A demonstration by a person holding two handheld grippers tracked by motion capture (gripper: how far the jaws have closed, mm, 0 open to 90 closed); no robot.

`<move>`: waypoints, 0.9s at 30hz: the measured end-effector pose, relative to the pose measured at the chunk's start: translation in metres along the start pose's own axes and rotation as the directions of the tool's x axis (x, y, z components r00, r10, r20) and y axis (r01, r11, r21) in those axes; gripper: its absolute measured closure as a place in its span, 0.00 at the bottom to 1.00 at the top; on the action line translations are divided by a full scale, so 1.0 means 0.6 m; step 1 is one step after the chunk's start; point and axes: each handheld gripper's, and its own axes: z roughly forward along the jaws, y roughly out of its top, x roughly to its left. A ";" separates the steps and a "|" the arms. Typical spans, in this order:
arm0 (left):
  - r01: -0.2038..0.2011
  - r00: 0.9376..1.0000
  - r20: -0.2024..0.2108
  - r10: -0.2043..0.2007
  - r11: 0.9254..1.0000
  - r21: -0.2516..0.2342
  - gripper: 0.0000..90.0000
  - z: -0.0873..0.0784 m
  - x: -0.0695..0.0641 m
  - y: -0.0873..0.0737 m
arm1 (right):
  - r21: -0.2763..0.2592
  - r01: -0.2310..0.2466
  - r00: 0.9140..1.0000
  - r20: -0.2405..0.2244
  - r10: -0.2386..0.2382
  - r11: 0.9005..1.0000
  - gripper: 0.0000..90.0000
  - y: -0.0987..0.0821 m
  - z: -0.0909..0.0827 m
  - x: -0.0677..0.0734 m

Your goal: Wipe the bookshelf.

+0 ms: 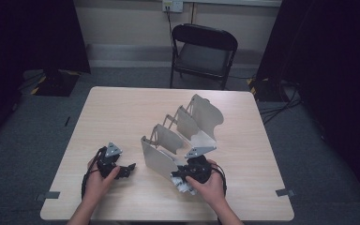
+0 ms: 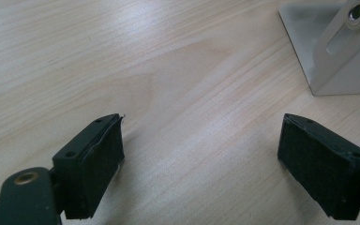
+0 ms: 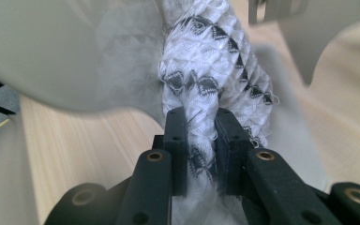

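Dim, dark-edged high view; the table point(image 1: 122, 112) shows soft glare, and nearby metal looks perhaps motion-blurred.

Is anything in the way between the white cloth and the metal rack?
Nothing visible is. The right gripper pinches the white patterned cloth right at the near end of the metal rack, between its divider plates. The left gripper waits open over the bare table.

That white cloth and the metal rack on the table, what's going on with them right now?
A person at a wooden table holds a gripper in each hand. The right gripper is shut on a white cloth with a dark pattern, bunched into a roll, and holds it at the near end of a grey metal rack with several upright dividers. The cloth sits between two of the rack's plates. The left gripper rests open over bare wood to the left of the rack, holding nothing.
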 end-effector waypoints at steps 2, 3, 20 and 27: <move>0.000 1.000 0.000 0.000 1.000 0.000 0.16 0.000 0.000 0.000 | 0.023 0.000 1.000 0.009 0.000 1.000 0.85 -0.013 0.012 -0.003; 0.000 1.000 0.000 0.000 1.000 0.000 0.16 0.000 0.000 0.000 | 0.028 0.001 1.000 0.012 -0.001 1.000 0.85 -0.016 0.015 -0.004; 0.000 1.000 0.000 0.000 1.000 0.000 0.16 0.000 0.000 0.000 | 0.071 0.054 0.994 0.093 -0.061 0.996 0.73 -0.037 0.027 -0.008; 0.000 1.000 0.000 0.000 1.000 0.000 0.16 0.000 0.000 0.000 | 0.033 0.031 0.989 0.146 -0.036 0.999 0.59 -0.024 0.009 -0.018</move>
